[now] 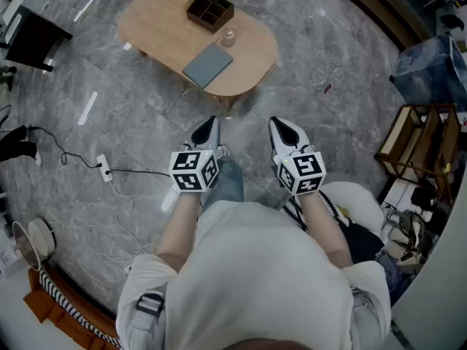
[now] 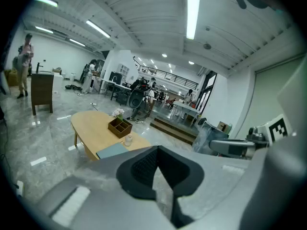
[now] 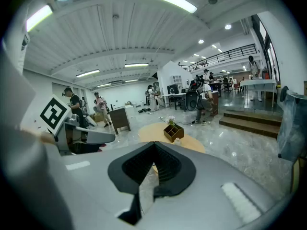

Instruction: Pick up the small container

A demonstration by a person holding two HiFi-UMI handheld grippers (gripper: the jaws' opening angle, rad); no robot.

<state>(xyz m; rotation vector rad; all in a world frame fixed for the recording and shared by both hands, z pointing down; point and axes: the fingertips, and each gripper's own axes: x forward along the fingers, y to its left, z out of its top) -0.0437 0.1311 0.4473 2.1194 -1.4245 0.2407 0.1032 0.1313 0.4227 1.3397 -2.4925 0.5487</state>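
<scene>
The small container (image 1: 228,37), a pale little jar, stands on the oval wooden table (image 1: 160,20) far ahead of me, beside a brown compartment box (image 1: 210,11) with flowers. It also shows in the left gripper view as the jar (image 2: 128,139) and in the right gripper view as the jar (image 3: 177,140). My left gripper (image 1: 212,121) and right gripper (image 1: 276,122) are held side by side over the floor, well short of the table. Both are shut with nothing between the jaws. The left gripper (image 2: 158,150) and the right gripper (image 3: 154,145) point toward the table.
A grey-blue flat notebook (image 1: 208,65) lies on the table's near end. A power strip (image 1: 104,168) with cables lies on the marble floor at left. A dark cabinet (image 1: 33,35) stands far left, a wooden shelf (image 1: 419,144) at right. People stand in the background (image 3: 101,109).
</scene>
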